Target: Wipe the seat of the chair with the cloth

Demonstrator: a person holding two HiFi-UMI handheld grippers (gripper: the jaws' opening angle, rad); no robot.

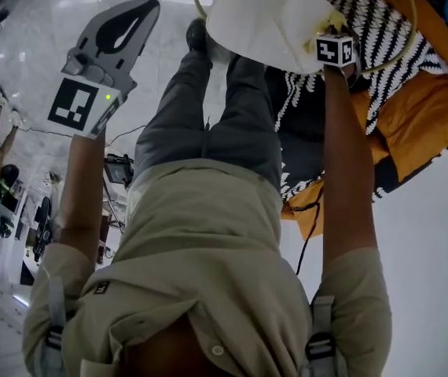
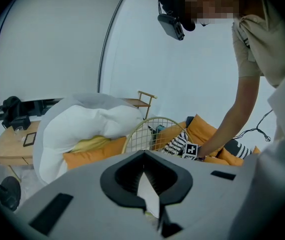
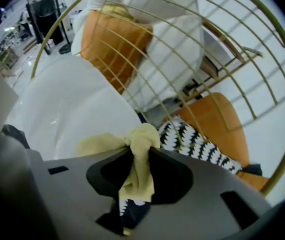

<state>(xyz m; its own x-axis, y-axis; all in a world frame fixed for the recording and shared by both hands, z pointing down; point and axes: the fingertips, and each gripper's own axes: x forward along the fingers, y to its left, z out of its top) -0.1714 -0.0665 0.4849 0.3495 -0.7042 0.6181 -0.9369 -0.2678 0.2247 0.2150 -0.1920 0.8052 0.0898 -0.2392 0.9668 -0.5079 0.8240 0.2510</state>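
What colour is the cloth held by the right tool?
Pale yellow; the cloth shows best in the right gripper view.

I see glossy white floor (image 1: 436, 273): chair (image 1: 263, 14), orange cushions (image 1: 420, 124), striped cushion (image 1: 389, 42), black cable (image 1: 309, 238) on it.

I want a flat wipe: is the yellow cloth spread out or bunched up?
Bunched. The cloth is gathered into a wad where the right claw clamps it, only a crumpled flap sticking out.
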